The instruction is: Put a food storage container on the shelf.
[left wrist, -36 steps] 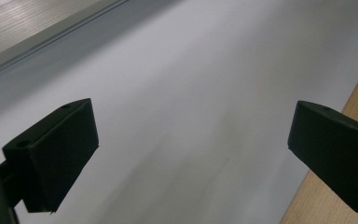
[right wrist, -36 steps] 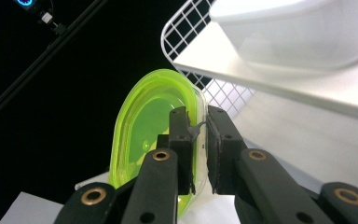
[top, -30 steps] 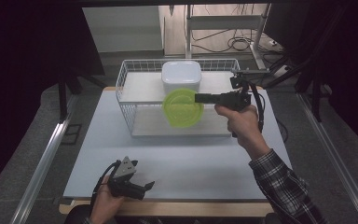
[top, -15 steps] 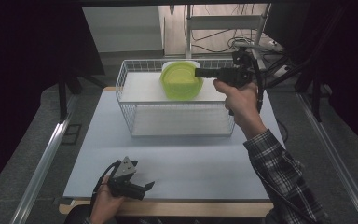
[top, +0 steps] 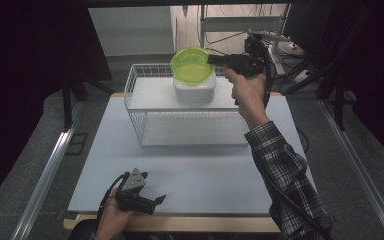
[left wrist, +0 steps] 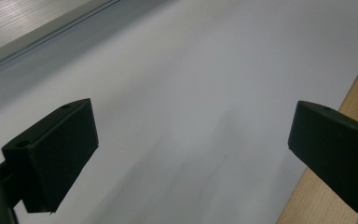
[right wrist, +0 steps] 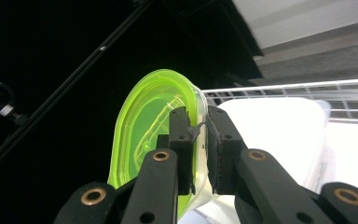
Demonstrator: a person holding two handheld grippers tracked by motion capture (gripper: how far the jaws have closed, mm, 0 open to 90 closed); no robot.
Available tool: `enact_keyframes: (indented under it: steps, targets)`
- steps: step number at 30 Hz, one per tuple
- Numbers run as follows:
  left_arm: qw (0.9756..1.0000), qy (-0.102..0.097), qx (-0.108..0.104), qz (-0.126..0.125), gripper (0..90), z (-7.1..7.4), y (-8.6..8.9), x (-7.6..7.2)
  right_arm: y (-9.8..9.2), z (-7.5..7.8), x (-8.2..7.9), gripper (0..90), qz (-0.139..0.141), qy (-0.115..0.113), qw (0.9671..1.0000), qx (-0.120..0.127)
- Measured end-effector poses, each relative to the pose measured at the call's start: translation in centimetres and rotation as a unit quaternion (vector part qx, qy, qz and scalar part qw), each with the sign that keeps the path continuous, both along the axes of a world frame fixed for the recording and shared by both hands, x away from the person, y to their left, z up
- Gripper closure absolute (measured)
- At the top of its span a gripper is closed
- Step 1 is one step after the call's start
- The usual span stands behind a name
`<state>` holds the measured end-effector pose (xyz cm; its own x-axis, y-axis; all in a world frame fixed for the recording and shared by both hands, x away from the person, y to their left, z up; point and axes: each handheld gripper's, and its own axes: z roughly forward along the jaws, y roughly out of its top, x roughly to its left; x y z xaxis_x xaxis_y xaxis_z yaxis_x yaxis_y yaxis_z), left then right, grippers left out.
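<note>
A translucent lime-green bowl (top: 192,65) hangs in the air above the wire basket (top: 145,120), gripped by its rim. My right gripper (top: 212,59) is shut on that rim, coming in from the right. In the right gripper view the two black pads (right wrist: 180,135) pinch the rim of the green bowl (right wrist: 142,135). A white container (top: 195,90) stands inside the basket, just below the bowl. My left gripper (top: 157,201) rests near the table's front edge, open. Its jaws stand wide apart over bare white table (left wrist: 186,93), with nothing between them.
The white table top (top: 195,175) has a wooden front edge (top: 180,222). The wire basket sits at the table's far middle. Metal rails run along both sides of the table. A shelf frame with cables (top: 270,30) stands behind the table.
My right gripper has lifted the green bowl from the front of the basket up and away, so it now hangs over the white container. The left gripper has stayed still.
</note>
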<state>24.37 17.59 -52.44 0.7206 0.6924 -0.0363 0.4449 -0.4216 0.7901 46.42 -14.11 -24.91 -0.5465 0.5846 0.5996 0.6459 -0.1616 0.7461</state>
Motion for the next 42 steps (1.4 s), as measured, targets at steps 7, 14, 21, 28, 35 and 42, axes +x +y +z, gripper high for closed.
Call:
enact_keyframes:
  steps: [7,14,21,28,35,42]
  targets:
    - [1.0,0.001,0.001,-0.003,1.3,0.0,0.0,0.0,0.1,-0.6,1.2,81.9,-0.029,0.008,0.9995,0.003]
    - [1.0,0.002,0.002,-0.006,1.2,-0.1,0.0,0.0,0.6,-1.2,1.9,81.8,-0.039,0.012,0.9991,0.006]
    - [1.0,0.002,0.003,-0.008,1.3,-0.1,-0.1,0.0,1.2,-1.0,2.0,79.3,-0.058,-0.004,0.998,-0.026]
    - [0.9999,0.004,0.004,-0.009,1.3,-0.1,-0.1,0.0,1.3,-1.3,2.4,75.8,-0.076,-0.008,0.9964,-0.038]
    - [0.9999,0.004,0.007,-0.011,1.3,-0.1,-0.2,0.0,1.2,-1.7,2.7,72.6,-0.074,-0.007,0.9966,-0.034]
    - [0.9999,0.004,0.006,-0.009,1.3,-0.1,-0.2,0.0,1.0,-1.5,2.5,63.7,-0.07,-0.017,0.9967,-0.037]
